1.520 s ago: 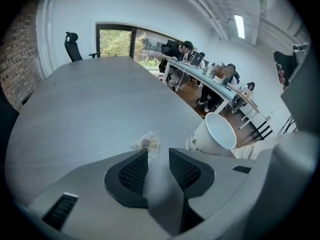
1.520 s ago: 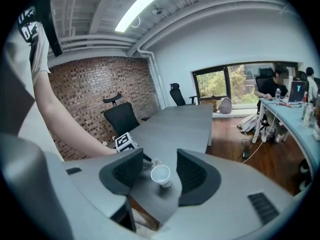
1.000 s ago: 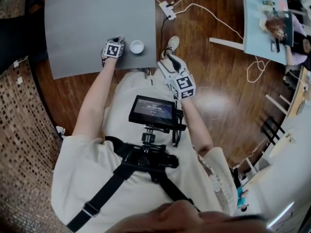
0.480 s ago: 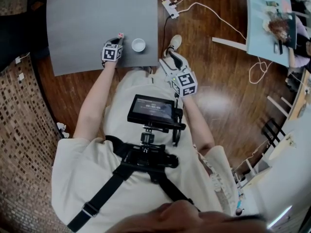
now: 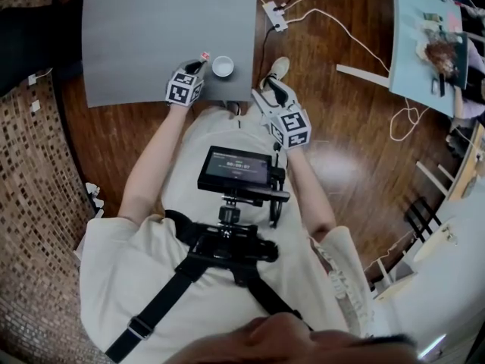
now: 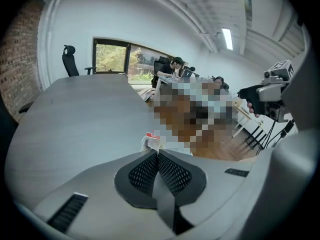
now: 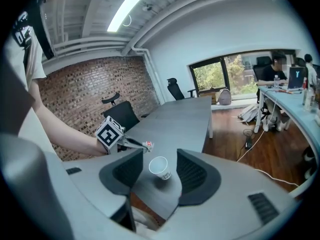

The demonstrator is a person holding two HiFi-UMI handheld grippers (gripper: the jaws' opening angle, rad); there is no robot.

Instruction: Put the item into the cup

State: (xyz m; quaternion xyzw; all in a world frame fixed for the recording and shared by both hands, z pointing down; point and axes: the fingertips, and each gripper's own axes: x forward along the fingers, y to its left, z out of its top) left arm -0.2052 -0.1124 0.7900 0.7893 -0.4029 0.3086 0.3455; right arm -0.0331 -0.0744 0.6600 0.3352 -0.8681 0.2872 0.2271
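Observation:
A small white paper cup (image 5: 222,66) stands near the front edge of the grey table (image 5: 151,21); the right gripper view shows the same cup (image 7: 160,167) upright. My left gripper (image 5: 199,61) is shut on a small clear packet with a red-and-white label (image 5: 204,55), held just left of the cup and above the table. In the left gripper view the packet (image 6: 152,139) sticks out of the closed pads (image 6: 170,171) of my left gripper (image 6: 157,153). My right gripper (image 7: 160,156) stands open off the table's front right corner, with nothing between its jaws, and frames the cup from a distance.
A power strip (image 5: 274,15) and white cables (image 5: 341,29) lie on the wood floor right of the table. A shoe (image 5: 277,67) shows by the table corner. Another table (image 5: 424,44) with clutter stands far right. Office chairs (image 7: 120,115) line the table's far side.
The left gripper has shut on the packet, lifted it off the table and carried it right, closer to the cup. The right gripper has hardly moved.

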